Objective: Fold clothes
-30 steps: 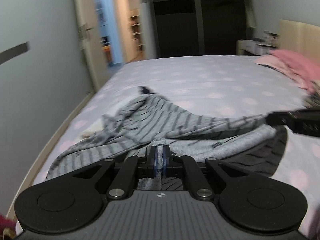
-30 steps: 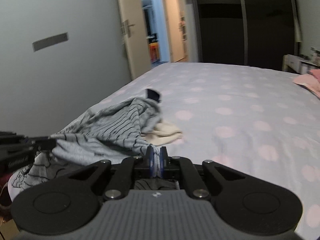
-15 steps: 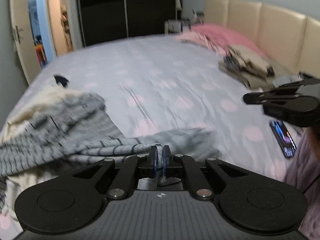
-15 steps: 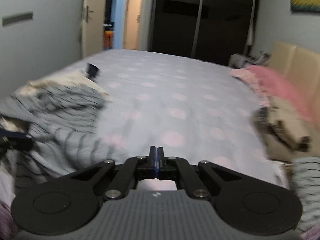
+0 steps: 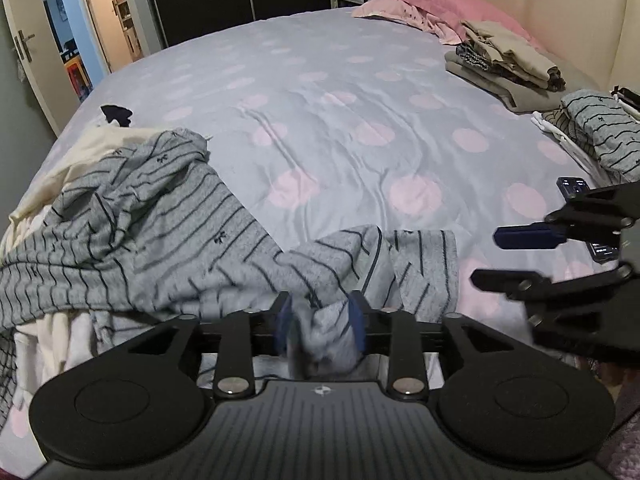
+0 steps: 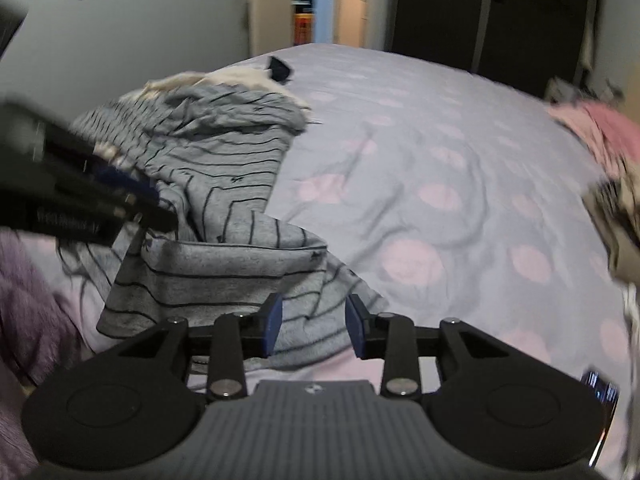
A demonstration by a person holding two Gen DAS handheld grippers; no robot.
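A grey striped garment (image 5: 180,240) lies crumpled on the left side of the bed, one end drawn out toward me. My left gripper (image 5: 319,322) is open, and a blurred bunch of the grey fabric sits loosely between its blue pads (image 5: 283,320). The right gripper (image 5: 520,258) hovers open at the right, just past the garment's end. In the right wrist view the same garment (image 6: 224,184) spreads ahead, and my right gripper (image 6: 314,326) stands open just above its near edge. The left gripper (image 6: 120,200) is a dark blur on the left, over the cloth.
A cream garment (image 5: 80,148) lies under the striped one, with a small dark item (image 5: 116,114) beyond it. Folded piles (image 5: 508,60), a folded striped piece (image 5: 600,132), a pink pillow (image 5: 440,4) and a phone (image 5: 576,186) lie at the right. The dotted sheet (image 5: 360,92) stretches ahead.
Both grippers went from shut to open. The left one's jaws parted around the grey fabric. The right wrist view swung back left over the garment's near end.
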